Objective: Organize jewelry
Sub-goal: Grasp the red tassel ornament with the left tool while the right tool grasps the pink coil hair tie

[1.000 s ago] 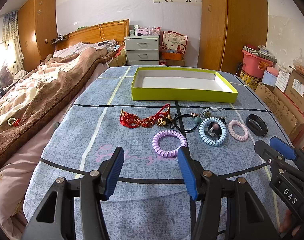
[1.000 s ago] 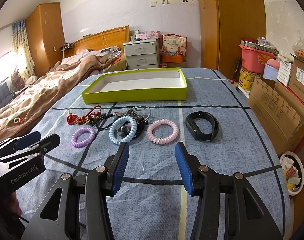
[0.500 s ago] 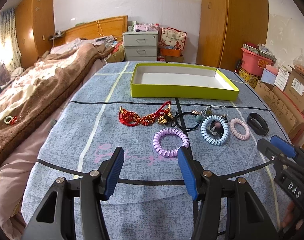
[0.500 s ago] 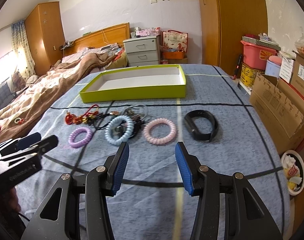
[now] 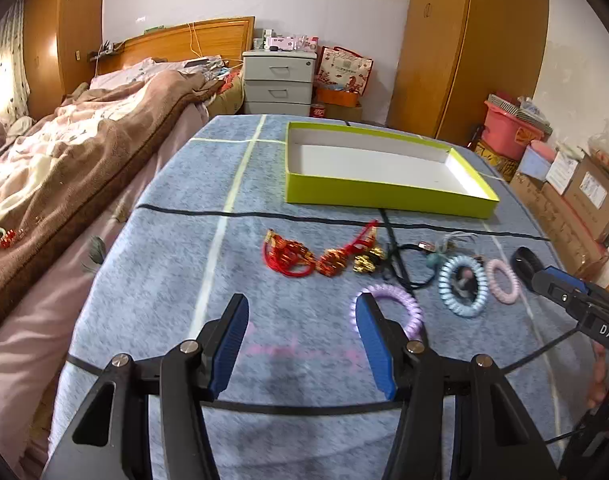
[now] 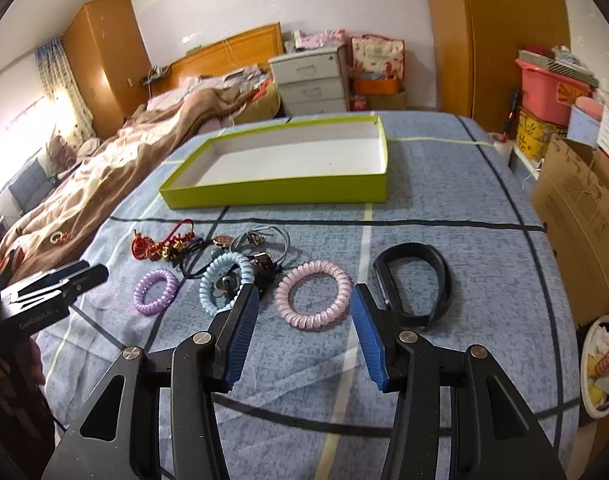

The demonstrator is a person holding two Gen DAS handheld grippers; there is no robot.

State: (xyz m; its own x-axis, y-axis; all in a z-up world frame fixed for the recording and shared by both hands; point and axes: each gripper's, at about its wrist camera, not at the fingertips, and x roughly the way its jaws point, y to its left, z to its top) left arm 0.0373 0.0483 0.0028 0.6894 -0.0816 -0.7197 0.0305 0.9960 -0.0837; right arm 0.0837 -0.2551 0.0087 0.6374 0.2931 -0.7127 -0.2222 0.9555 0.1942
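Observation:
On the blue cloth lie a red and gold cord bracelet [image 5: 300,258] [image 6: 160,246], a purple coil band [image 5: 400,300] [image 6: 155,292], a light blue coil band [image 5: 463,290] [image 6: 224,280], a pink coil band [image 5: 503,287] [image 6: 313,296] and a black wristband [image 6: 414,288]. A lime-green tray [image 5: 388,194] [image 6: 272,192] stands empty behind them. My left gripper [image 5: 300,312] is open and empty, just before the purple band. My right gripper [image 6: 306,300] is open and empty, its fingers either side of the pink band.
A bed with a brown blanket [image 5: 64,160] runs along the left. Cardboard boxes [image 6: 580,216] and a pink bin [image 6: 552,88] stand at the right. A grey drawer unit [image 5: 278,82] and wardrobes stand at the back wall. A bowl [image 6: 598,368] sits on the floor at right.
Both grippers moved forward toward the jewelry. The left swung left of the purple band; the right now straddles the pink band. Both stay open.

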